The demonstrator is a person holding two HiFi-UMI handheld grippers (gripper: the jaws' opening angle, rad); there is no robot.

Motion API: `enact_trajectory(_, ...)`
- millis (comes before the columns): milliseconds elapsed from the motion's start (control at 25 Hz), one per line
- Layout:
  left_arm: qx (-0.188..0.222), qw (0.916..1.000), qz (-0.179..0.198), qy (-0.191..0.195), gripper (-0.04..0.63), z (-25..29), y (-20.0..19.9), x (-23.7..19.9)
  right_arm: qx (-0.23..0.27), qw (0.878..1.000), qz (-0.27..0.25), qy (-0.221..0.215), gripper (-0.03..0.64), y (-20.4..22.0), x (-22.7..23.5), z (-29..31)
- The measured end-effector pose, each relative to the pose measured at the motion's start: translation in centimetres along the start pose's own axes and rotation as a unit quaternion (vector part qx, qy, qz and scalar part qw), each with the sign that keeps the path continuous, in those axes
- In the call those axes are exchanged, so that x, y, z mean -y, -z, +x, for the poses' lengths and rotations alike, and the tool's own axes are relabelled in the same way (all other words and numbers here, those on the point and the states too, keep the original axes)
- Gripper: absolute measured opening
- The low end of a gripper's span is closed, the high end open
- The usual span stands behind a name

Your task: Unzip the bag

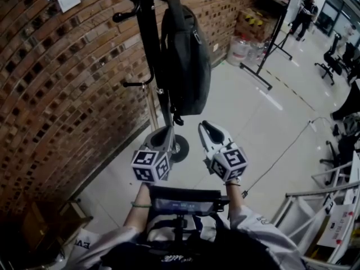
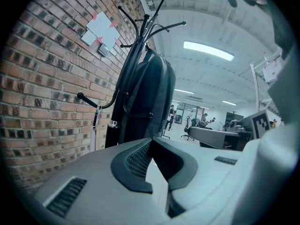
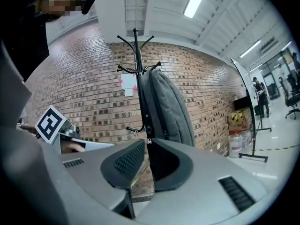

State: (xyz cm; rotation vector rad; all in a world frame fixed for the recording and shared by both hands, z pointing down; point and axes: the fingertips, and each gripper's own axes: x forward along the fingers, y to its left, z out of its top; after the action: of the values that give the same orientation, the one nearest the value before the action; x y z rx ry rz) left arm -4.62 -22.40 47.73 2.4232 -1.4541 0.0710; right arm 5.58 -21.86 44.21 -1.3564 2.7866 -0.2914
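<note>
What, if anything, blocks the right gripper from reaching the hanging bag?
Likely nothing, so probably yes: the right gripper sits short of the bag with only open air between; the coat rack pole stands on the bag's wall side.

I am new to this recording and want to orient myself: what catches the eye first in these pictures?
A dark grey backpack hangs on a black coat rack beside the brick wall, top centre of the head view. Below it, the left gripper and right gripper point toward it, both empty, neither touching it.
</note>
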Motion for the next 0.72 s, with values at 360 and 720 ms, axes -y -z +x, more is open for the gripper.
enact_trajectory(360,-0.001,0.9998,0.001,-0.018,0.006,-1.8,0.9,1.8,0.009,1.000,-0.007,-0.011,0.041,-1.0,-0.9,-1.6)
enact_trajectory(720,0.002,0.9997,0.004,-0.026,0.007,-2.8,1.0,2.3,0.016,1.000,0.005,-0.024,0.021,-1.2,-2.1,-1.8)
